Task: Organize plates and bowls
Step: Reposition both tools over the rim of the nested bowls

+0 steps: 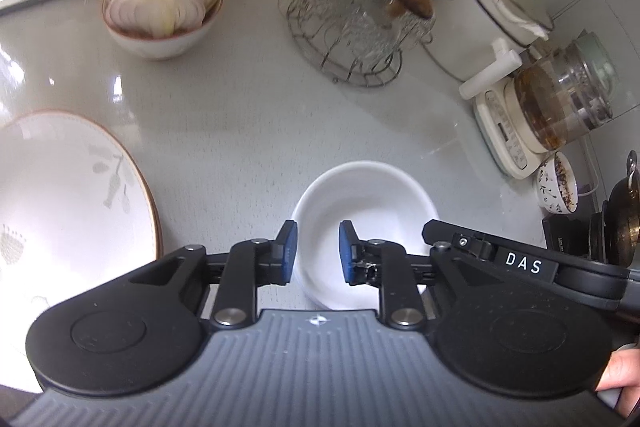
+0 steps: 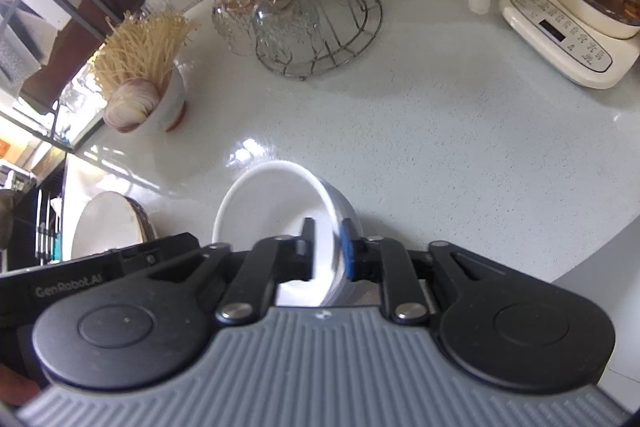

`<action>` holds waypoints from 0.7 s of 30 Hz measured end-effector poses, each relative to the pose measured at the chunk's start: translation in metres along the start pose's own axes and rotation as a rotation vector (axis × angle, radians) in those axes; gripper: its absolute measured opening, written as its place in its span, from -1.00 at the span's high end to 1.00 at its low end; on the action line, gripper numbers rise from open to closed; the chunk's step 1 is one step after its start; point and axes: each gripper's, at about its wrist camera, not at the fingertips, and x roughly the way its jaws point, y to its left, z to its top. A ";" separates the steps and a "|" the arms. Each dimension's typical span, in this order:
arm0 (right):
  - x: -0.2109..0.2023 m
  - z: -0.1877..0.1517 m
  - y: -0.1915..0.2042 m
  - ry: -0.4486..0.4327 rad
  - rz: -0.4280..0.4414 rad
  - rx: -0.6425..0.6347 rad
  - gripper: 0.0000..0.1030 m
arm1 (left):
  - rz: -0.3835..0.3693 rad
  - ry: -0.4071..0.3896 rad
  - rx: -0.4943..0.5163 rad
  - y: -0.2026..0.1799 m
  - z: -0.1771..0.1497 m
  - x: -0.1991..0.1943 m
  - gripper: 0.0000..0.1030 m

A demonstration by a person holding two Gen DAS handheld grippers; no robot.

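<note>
- Below the left gripper (image 1: 318,247), in the left wrist view, a white bowl (image 1: 366,211) sat upright on the pale surface (image 1: 240,115), directly ahead of the jaws and partly under them.
- Its blue pads (image 1: 290,247) stood a little apart with nothing pinched; the near left part of the bowl's rim lay in the gap, but neither pad pressed on it.
- To the left, a large decorated plate (image 1: 72,195) rested near the edge of the surface, just beside the gripper body and apart from the bowl.
- Farther off stood a bowl of noodles and sliced onion (image 1: 160,15), a wire rack of glasses (image 1: 360,23) and a glass kettle (image 1: 560,107) on its base at far right.
- Across in the right wrist view, the right gripper (image 2: 326,251) straddled the right wall of the white bowl (image 2: 276,211): one finger sat inside, the blue pad (image 2: 347,251) outside.
- Whether those jaws were actually squeezing the wall or only bracketing it I could not tell; the gap looked narrow.
- The bowl appeared tilted there, its mouth turned leftward, though the fisheye may exaggerate this.
- A stack of plates (image 2: 108,223) lay to the near left, beyond the bowl from this gripper.
- Judging by that, the right hand was better placed on the bowl, and any move to the plates would run leftward.
</note>
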 end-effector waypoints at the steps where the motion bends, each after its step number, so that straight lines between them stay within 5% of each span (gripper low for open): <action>1: -0.003 0.000 0.000 -0.011 0.005 0.002 0.42 | -0.004 -0.008 0.008 -0.001 0.000 -0.003 0.51; 14: -0.041 -0.010 0.013 -0.184 -0.013 -0.002 0.36 | -0.045 -0.107 0.115 -0.011 -0.002 -0.039 0.51; 21: -0.044 -0.016 0.002 -0.210 -0.018 0.064 0.37 | -0.077 -0.077 0.114 -0.001 -0.002 -0.030 0.38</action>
